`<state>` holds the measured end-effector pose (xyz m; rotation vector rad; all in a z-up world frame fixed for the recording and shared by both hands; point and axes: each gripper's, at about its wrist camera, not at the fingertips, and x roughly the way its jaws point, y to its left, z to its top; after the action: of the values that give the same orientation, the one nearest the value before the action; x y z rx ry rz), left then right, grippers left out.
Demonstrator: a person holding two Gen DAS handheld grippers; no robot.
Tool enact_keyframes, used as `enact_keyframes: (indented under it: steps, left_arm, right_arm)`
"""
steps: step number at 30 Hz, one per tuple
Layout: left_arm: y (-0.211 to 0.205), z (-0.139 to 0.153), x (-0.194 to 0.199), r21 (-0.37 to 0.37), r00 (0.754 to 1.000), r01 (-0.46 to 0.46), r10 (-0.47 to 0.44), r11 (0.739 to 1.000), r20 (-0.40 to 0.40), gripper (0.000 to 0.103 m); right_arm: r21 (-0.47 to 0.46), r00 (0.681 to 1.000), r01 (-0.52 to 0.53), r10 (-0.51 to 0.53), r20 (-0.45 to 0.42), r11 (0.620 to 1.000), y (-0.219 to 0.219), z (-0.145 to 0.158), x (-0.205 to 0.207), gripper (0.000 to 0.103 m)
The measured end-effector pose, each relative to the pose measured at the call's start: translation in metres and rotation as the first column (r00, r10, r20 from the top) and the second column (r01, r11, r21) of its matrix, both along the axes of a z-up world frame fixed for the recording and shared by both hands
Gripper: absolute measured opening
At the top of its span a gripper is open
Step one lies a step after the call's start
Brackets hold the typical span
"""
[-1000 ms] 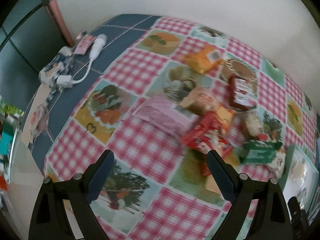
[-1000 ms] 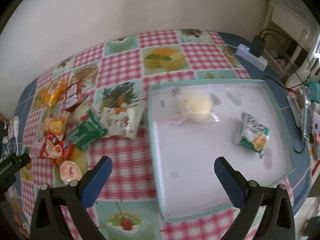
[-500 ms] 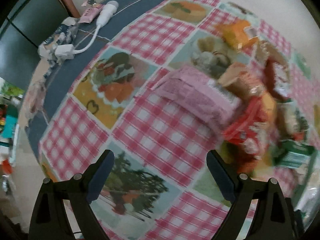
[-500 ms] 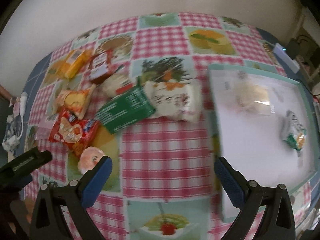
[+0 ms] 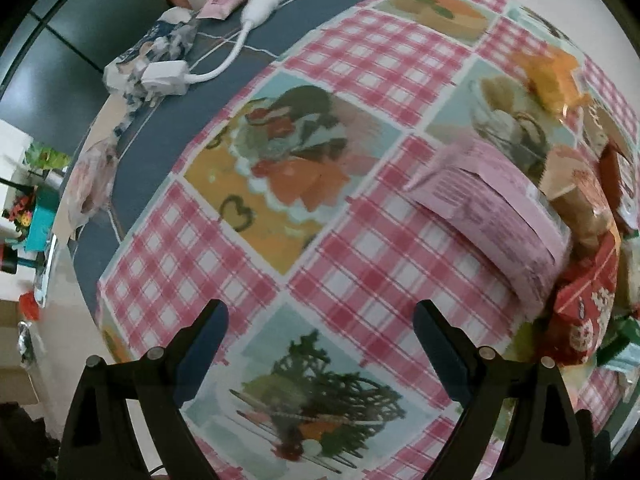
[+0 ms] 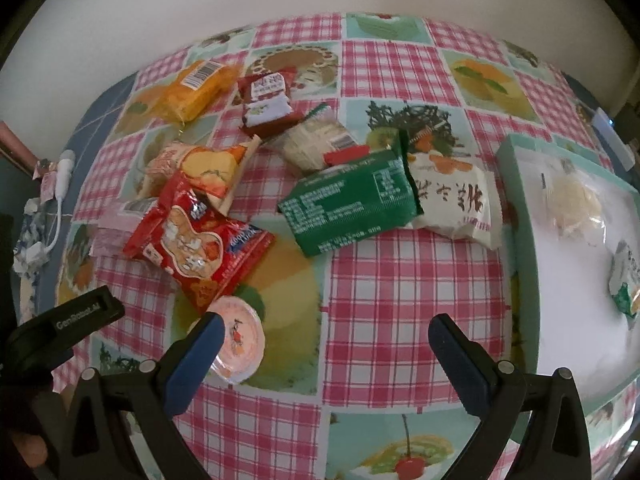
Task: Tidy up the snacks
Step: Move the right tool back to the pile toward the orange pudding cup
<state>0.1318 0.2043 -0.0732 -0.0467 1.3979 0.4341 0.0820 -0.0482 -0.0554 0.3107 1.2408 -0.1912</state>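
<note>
A pile of snacks lies on the checked tablecloth [image 6: 400,292]: a green packet [image 6: 352,204], a white packet [image 6: 456,200], a red bag [image 6: 196,248], an orange packet [image 6: 192,92], a dark red packet [image 6: 268,100] and a small pink cup [image 6: 240,340]. My right gripper [image 6: 326,338] hangs open above the cloth, its left finger over the cup's edge, nothing between the fingers. My left gripper [image 5: 320,328] is open over bare cloth, left of a pink packet [image 5: 488,216] and the red bag [image 5: 584,312]. The teal tray [image 6: 516,184] holds a pale clear-wrapped snack [image 6: 572,200] and a green-white packet [image 6: 624,284].
A white cable with plug [image 5: 192,68], a crumpled patterned wrapper [image 5: 152,52] and a small pink sachet [image 5: 222,0] lie on the blue table edge at the left. The left gripper's black body [image 6: 60,328] shows at the right view's lower left. A wall runs behind the table.
Both grippers moved left and lower over the table. The right view swung from the tray to the snack pile; the left view slid off the pile toward the table's left edge.
</note>
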Motion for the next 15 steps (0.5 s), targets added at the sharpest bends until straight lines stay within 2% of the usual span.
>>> enact_keyframes:
  steps: [4, 7, 15]
  left_arm:
    - [0.023, 0.003, 0.001, -0.019, 1.000, -0.022, 0.022, 1.000, 0.019, 0.094]
    - [0.041, 0.004, 0.000, -0.037, 0.999, -0.034, 0.035, 0.999, 0.023, 0.094]
    - [0.062, -0.011, -0.010, -0.051, 0.999, -0.053, 0.053, 0.997, -0.003, 0.094]
  right_arm:
    - [-0.001, 0.999, 0.008, -0.008, 0.040, 1.000, 0.003, 0.008, 0.000, 0.103]
    - [0.001, 0.998, -0.025, 0.025, 0.050, 1.000, 0.014, 0.009, 0.001, 0.103]
    - [-0.016, 0.993, -0.117, 0.117, -0.015, 0.993, 0.042, -0.014, 0.007, 0.103]
